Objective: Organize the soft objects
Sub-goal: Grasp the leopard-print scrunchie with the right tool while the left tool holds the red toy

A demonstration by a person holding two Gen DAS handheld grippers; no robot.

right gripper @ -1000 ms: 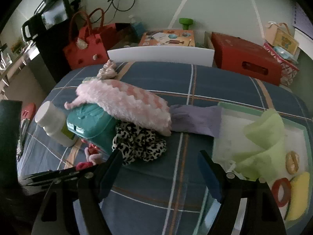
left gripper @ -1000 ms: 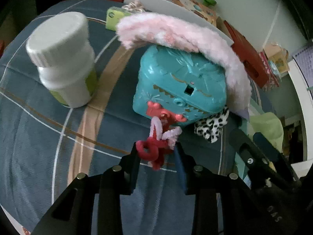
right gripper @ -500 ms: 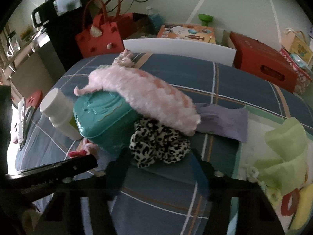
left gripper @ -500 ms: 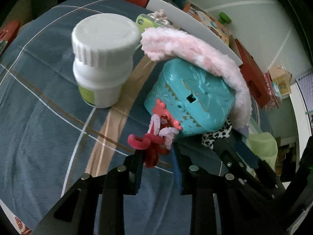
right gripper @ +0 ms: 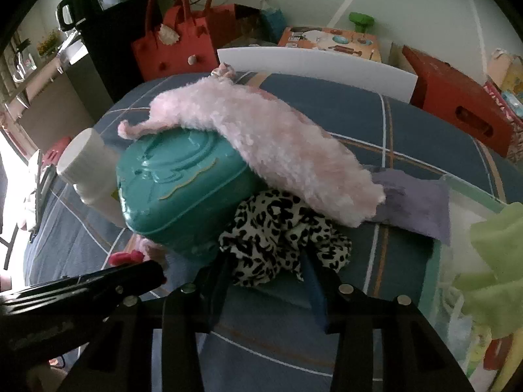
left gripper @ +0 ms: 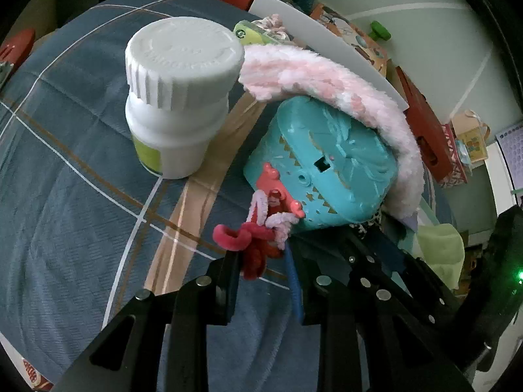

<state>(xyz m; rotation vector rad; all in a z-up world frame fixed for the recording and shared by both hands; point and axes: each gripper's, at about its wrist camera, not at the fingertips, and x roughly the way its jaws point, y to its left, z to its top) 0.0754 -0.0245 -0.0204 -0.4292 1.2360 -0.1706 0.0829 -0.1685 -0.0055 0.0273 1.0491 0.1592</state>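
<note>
1. Scrunchie [right gripper: 284, 228], leopard-print, lies on the bed [right gripper: 408, 124] against the teal case [right gripper: 183, 196]; the right gripper [right gripper: 264, 277] is closing on its near edge, not yet pinching.
2. Left gripper [left gripper: 261, 281] is clenched on the pipe-cleaner twist [left gripper: 258, 241].
3. Pink fluffy sock [right gripper: 268, 137] still drapes over the case.
4. Green cloth [right gripper: 497, 248] already sits in the tray [right gripper: 464, 186]; I judge most sorting remains.
</note>
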